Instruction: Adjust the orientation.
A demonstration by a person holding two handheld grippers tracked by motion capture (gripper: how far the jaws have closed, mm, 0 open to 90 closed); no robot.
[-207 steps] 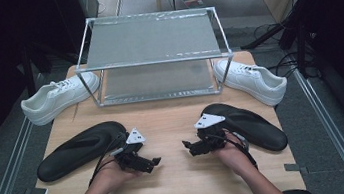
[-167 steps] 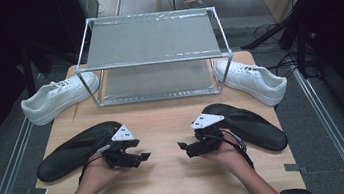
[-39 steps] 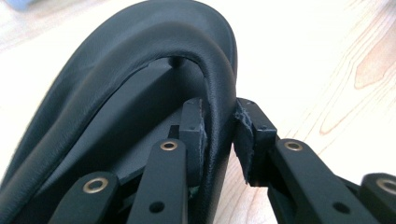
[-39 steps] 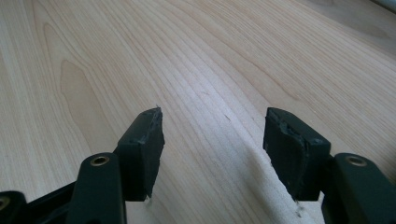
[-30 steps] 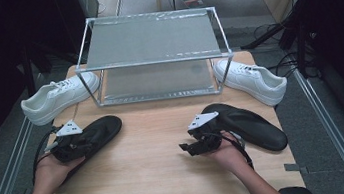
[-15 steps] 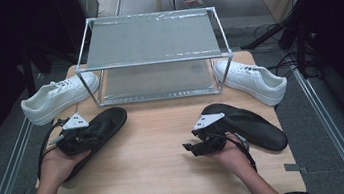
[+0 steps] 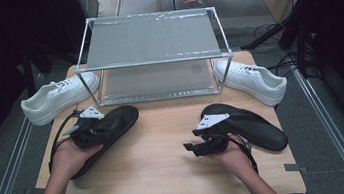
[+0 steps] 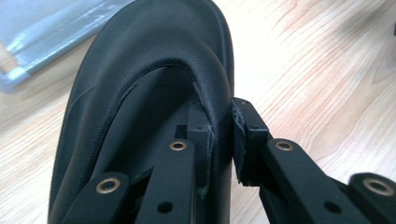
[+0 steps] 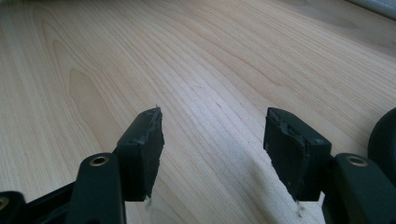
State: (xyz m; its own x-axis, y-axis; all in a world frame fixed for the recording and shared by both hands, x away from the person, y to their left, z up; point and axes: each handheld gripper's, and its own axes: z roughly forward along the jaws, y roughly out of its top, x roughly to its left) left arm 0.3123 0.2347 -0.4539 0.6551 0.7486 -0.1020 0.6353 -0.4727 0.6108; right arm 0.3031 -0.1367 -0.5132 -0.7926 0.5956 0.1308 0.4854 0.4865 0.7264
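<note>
My left gripper is shut on a black slipper at the left of the table, which sits a little off the wood and angles toward the rack. In the left gripper view the pads pinch the raised rim of the slipper's upper, one inside and one outside. My right gripper stands open just above the bare wood, with nothing between its jaws. A second black slipper lies flat to its right, and its edge shows in the right gripper view.
A metal two-shelf rack stands at the back middle of the wooden table. One white sneaker lies left of the rack and another to its right. Cables trail on the floor at the right.
My left hand has carried the black slipper to the right and toward the rack, lifting it slightly. The right hand has stayed where it was.
</note>
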